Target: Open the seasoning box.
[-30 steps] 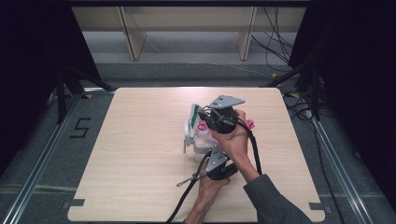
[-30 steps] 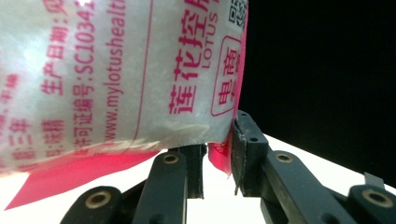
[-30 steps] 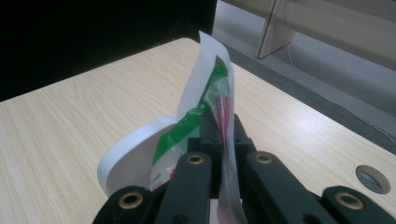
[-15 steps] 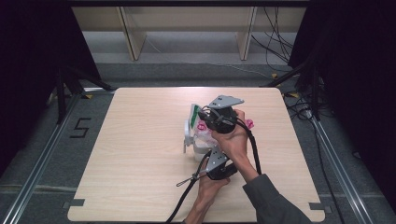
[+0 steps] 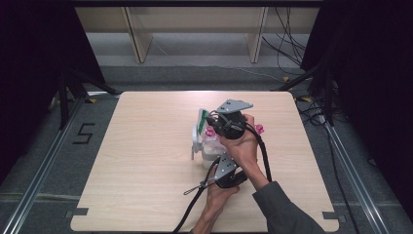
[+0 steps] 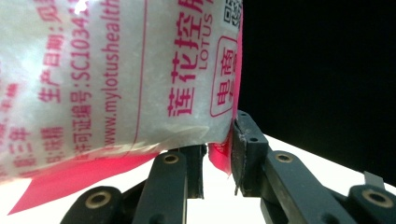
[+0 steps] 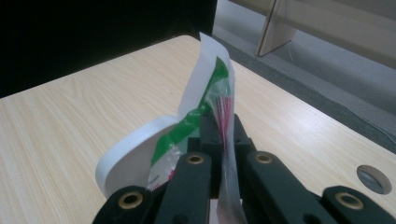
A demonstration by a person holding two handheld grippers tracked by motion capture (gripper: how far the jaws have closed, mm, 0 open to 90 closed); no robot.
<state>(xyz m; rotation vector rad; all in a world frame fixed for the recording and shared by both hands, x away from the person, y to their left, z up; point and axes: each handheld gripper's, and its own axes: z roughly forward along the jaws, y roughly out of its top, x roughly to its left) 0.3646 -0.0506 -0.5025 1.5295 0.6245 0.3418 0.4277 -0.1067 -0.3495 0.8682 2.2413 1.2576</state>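
Observation:
A clear bag of white granules (image 5: 210, 148) with pink print (image 6: 116, 79) is held up over the middle of the table (image 5: 141, 146). My right gripper (image 5: 214, 123), under its grey plate, is shut on the bag's thin upper edge (image 7: 223, 116), where green and pink print show. My left gripper (image 5: 221, 165) comes from below, nearer the person. Its jaws close on the bag's pink bottom seam (image 6: 219, 156), and the bag's bulk rests over the left jaw. A white rounded flap (image 7: 135, 156) with a green stripe stands just left of the right jaws.
The pale wooden table has bare room to the left and far side of the bag. A cable (image 5: 195, 187) trails from the left gripper toward the near edge. A round hole (image 7: 373, 179) is cut in the tabletop. Dark stands and cables surround the table.

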